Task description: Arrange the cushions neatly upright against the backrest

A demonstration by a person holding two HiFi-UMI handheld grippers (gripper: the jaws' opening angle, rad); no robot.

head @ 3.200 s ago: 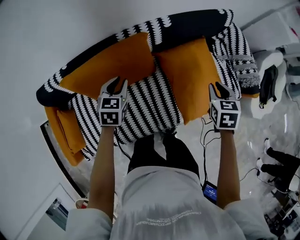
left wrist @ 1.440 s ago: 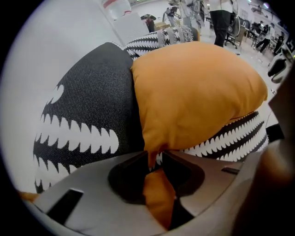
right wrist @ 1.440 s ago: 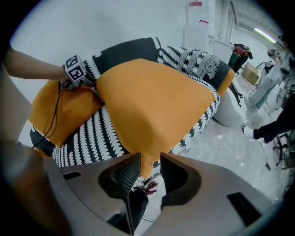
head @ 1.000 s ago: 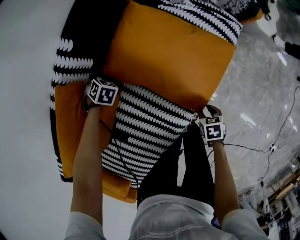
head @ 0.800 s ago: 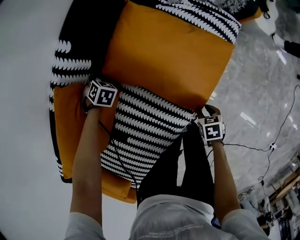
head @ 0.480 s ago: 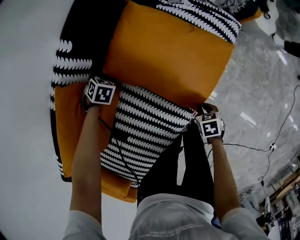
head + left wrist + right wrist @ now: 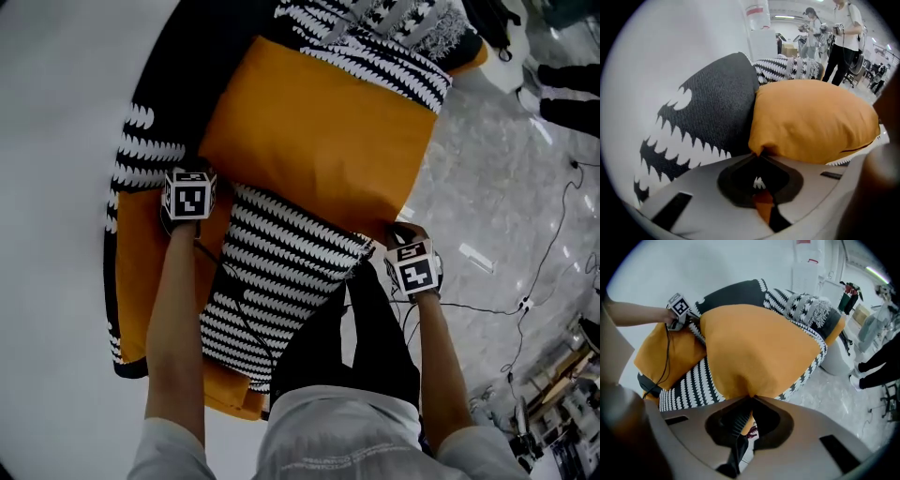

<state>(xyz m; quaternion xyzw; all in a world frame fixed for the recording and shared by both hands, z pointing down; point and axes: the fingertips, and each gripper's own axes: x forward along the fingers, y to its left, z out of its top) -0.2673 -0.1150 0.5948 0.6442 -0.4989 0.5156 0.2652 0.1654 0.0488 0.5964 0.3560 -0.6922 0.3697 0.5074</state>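
Observation:
A large orange cushion (image 7: 319, 141) lies across the black-and-white patterned sofa, its far edge against the dark backrest (image 7: 178, 84). My left gripper (image 7: 194, 169) is shut on the cushion's left near corner; in the left gripper view the jaws (image 7: 758, 153) pinch the orange fabric (image 7: 811, 122). My right gripper (image 7: 398, 232) sits at the right near corner, its jaws closing, and the orange cloth (image 7: 754, 348) is pinched between them (image 7: 752, 397). A second orange cushion (image 7: 141, 272) lies at the sofa's left end.
The striped seat (image 7: 281, 272) runs between my arms. A patterned throw (image 7: 394, 23) is bunched at the sofa's far end. Cables (image 7: 525, 300) trail over the marble floor on the right. A white wall (image 7: 56, 187) runs behind the sofa. People stand far off (image 7: 841, 37).
Both grippers have come from above the seat to the cushion's near corners. The right one has crept onto its corner, and the cushion has shifted a little up and left.

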